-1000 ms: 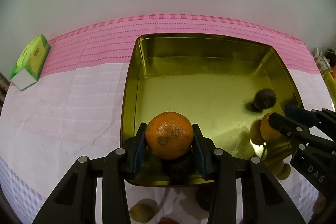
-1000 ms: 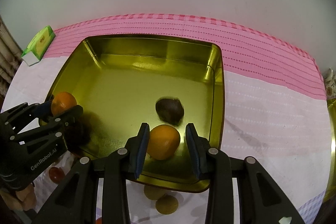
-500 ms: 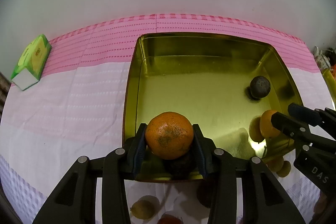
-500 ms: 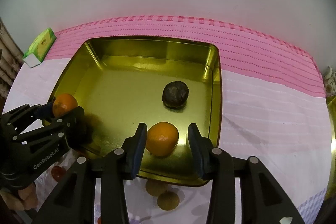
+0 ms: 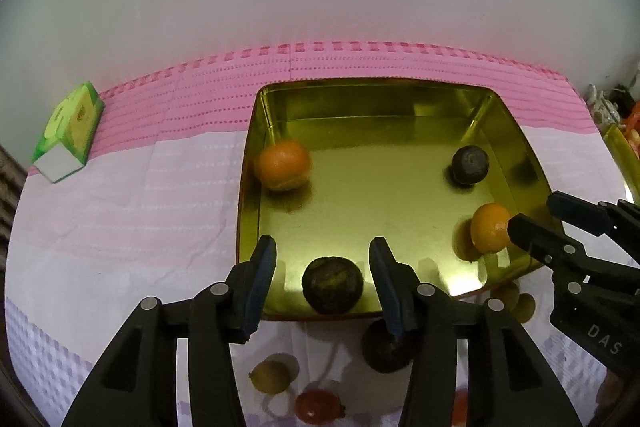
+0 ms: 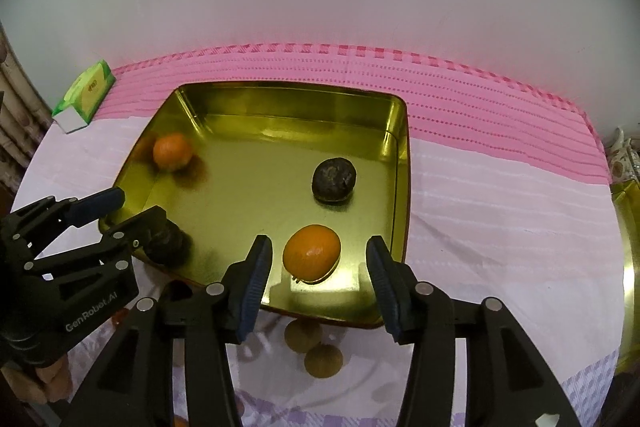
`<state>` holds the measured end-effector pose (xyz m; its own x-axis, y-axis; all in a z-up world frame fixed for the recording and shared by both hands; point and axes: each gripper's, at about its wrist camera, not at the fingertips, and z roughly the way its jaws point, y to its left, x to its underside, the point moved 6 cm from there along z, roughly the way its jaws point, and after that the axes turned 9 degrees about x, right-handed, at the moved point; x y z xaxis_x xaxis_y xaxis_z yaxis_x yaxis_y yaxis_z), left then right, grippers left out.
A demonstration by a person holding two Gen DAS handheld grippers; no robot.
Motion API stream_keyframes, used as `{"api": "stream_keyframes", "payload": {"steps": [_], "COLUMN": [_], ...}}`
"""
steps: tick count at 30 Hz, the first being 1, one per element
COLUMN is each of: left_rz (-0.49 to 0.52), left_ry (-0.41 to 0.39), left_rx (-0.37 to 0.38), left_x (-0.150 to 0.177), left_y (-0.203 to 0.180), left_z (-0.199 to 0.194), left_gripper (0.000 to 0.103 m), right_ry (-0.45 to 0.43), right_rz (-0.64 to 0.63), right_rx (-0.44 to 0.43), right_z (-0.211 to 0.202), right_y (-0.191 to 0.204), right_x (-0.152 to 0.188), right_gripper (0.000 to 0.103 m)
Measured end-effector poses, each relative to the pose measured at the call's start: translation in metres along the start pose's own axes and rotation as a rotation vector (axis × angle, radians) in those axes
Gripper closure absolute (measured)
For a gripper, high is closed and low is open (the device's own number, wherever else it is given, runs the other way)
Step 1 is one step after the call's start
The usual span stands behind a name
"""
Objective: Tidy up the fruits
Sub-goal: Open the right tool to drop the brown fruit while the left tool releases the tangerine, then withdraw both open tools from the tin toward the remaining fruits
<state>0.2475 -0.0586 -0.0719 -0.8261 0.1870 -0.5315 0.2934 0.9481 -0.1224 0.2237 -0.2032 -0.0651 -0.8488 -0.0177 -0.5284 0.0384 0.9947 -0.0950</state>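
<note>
Both grippers hang over the tin's (image 5: 516, 131) near edge, apparently for dropping fruit in. The left gripper (image 5: 322, 259) is opening, pads clear of the dark fruit (image 5: 332, 289) beneath. The right gripper (image 6: 318, 261) is opening too, free of its orange (image 6: 312, 253). Another orange (image 5: 283, 165) lies at ten o'clock, a second dark fruit (image 5: 470, 163) at two. More fruit (image 5: 270, 375) waits outside on the cloth (image 5: 120, 211).

gold tray (image 5: 516, 131), orange mandarins (image 5: 283, 165), pink checked tablecloth (image 5: 192, 95)
</note>
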Motion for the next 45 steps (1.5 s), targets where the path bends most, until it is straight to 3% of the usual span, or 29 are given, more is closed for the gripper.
{"api": "stream_keyframes", "payload": {"steps": [14,25,45], "left_rz": [0.011,-0.002,-0.048], "left_ry": [-0.02,-0.038,0.015], "left_rx": [-0.004,-0.024,-0.052], "left_x": [0.023,0.042,0.119], "left_y": [-0.013,-0.001,0.019], "left_z": [-0.03,-0.053,-0.063], "left_gripper": [0.053,0.053,0.053], "right_ry": [-0.036,-0.051,0.01], "right_rz": [0.011,0.025,0.005], "right_rx": [0.004,0.016,0.019], "right_z": [-0.029,-0.048,-0.059], "right_y": [-0.003,-0.011,-0.001], "right_x": [0.015,0.035,0.11], "right_gripper": [0.057,0.057,0.057]}}
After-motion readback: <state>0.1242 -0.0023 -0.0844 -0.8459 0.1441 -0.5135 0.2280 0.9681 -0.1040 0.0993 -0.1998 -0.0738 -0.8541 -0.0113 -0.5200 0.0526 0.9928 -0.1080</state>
